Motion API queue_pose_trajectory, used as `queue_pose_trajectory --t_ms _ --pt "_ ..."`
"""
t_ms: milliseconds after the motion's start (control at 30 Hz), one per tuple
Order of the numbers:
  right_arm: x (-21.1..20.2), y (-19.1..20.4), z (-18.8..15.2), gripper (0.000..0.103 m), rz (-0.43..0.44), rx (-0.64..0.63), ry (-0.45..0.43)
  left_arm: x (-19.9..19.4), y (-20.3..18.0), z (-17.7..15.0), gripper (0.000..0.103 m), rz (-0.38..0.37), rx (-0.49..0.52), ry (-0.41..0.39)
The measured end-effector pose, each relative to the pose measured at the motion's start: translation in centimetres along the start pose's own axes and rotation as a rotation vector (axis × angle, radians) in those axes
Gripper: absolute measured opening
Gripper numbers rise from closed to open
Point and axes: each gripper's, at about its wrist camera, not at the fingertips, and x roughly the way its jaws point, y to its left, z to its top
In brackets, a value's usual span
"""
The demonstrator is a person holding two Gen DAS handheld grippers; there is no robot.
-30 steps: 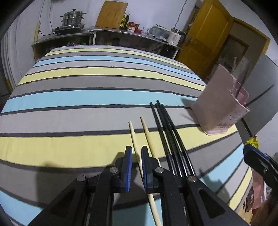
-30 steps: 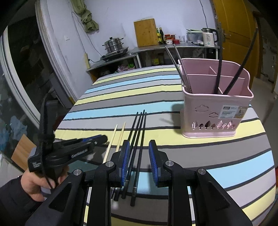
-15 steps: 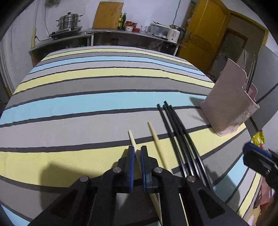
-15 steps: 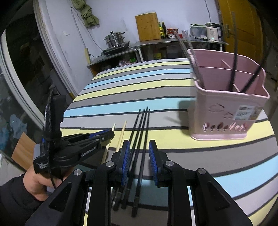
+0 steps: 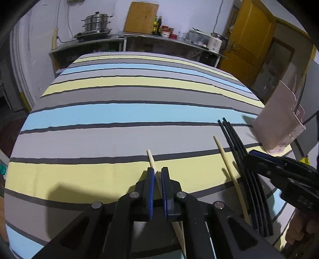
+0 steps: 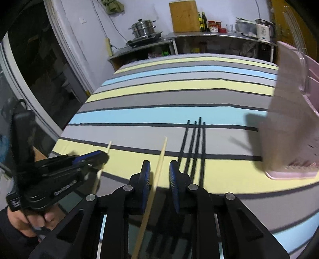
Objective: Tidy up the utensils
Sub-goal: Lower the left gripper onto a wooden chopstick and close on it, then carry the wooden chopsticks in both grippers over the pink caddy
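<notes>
The left tool [image 5: 157, 175] is clamped on one pale wooden chopstick [image 5: 152, 160] above the striped worktop [image 5: 119, 111]. The right tool [image 6: 159, 169] stands open astride the second pale wooden chopstick [image 6: 161, 153], not touching it. Four black chopsticks [image 6: 196, 143] lie just beside, with the pink plastic utensil basket [image 6: 289, 139] nearby at right.

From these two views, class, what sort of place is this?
Likely a home kitchen: a stacked steel steamer pot, a wooden chopping board and a white electric kettle stand on the metal counter.
</notes>
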Motion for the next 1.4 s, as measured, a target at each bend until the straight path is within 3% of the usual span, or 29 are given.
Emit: queue_pose_trajectory --t_ms 400,667,933,1400 --pt "3.1 0.6 0.6 0.014 -0.039 -0.027 0.047 0.2 0.4 0.2 0.008 0.001 -0.028 -0.007" --pt "3.6 1.2 1.1 0.008 -0.09 -0.072 0.061 0.7 -0.5 0.5 0.008 0.052 0.001 0.002" --pt "1.3 1.1 1.6 0.007 -0.039 -0.048 0.037 0.1 0.2 1.1 0.006 0.036 -0.03 0.024" --pt "-5.2 2.9 3.1 0.006 0.003 -0.048 -0.09 -7.4 -0.4 3.1 0.005 -0.038 -0.026 -0.102"
